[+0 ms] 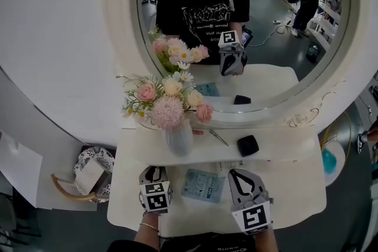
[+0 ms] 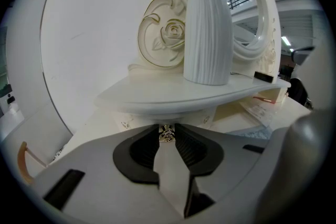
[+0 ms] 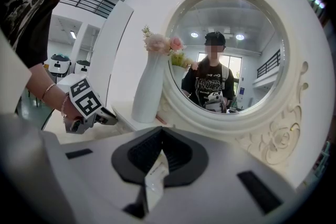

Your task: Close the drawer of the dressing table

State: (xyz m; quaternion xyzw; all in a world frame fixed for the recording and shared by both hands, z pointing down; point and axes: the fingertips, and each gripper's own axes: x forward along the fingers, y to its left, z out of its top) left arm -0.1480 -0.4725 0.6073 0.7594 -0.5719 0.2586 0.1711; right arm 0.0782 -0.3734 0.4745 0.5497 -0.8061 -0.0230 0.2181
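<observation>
left gripper (image 2: 167, 129) is pinched on the small knob (image 2: 167, 136) of the drawer (image 2: 137, 122) under the shelf (image 2: 157, 98); right gripper (image 3: 161, 129) is closed, empty. a skewed push may slip off the knob or jam the drawer, and a slam could rock the vase (image 2: 207, 23).

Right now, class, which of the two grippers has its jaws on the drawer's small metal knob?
The left gripper: its jaws pinch the metal knob beneath the shelf. The right gripper has its jaws together, empty, facing the mirror.
</observation>
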